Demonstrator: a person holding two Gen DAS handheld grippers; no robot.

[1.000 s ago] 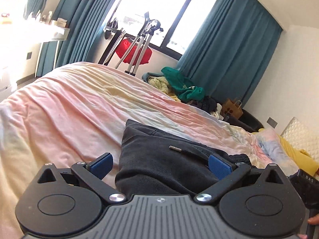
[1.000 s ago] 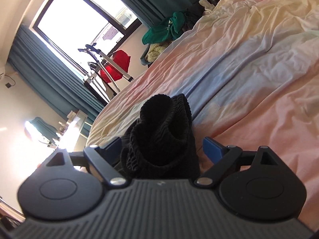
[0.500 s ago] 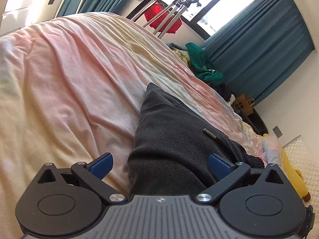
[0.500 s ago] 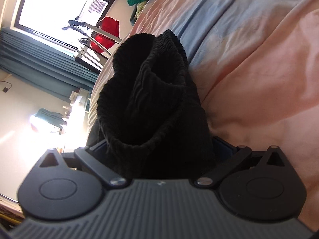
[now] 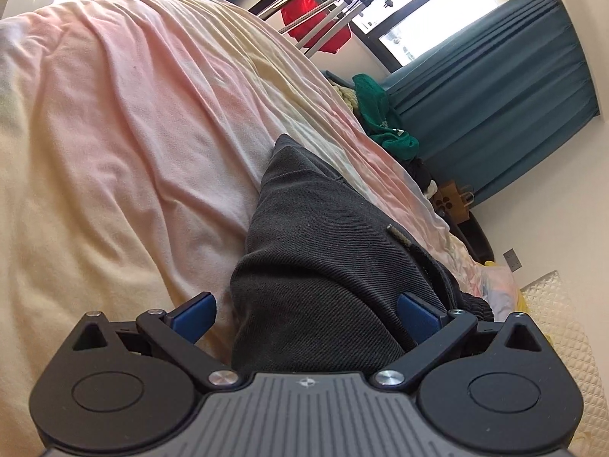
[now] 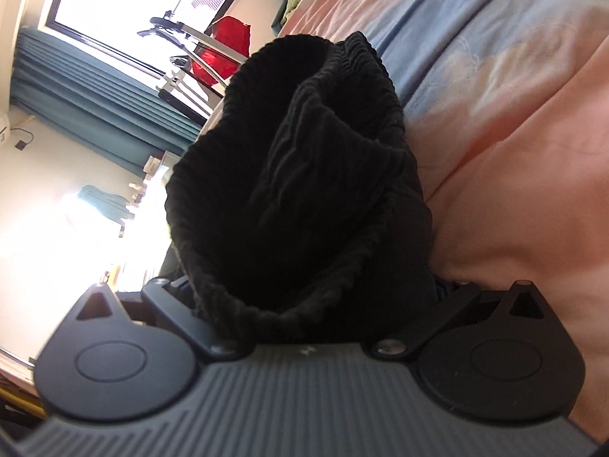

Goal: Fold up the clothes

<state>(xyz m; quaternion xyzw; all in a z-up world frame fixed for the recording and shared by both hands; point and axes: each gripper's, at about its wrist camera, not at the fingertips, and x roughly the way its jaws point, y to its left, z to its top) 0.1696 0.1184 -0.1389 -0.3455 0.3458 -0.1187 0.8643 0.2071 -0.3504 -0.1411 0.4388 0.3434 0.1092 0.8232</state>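
A dark grey garment (image 5: 323,251) with a drawstring tip lies on the pastel bedsheet (image 5: 114,144). My left gripper (image 5: 304,314) is open, its blue pads on either side of the garment's near fold. In the right wrist view the garment's black ribbed waistband (image 6: 300,190) bunches up between the jaws of my right gripper (image 6: 312,285); the fabric hides both pads, and the linkage arms stand drawn in against the cloth.
A pile of green and yellow clothes (image 5: 380,114) sits past the bed's far edge. A metal rack with a red item (image 5: 323,26) stands by the window. Teal curtains (image 5: 495,106) hang behind. A cardboard box (image 5: 453,205) is on the floor.
Both grippers have dropped lower and pushed further onto the garment. The right jaws have closed in on the ribbed waistband, which now fills the view and covers the pads.
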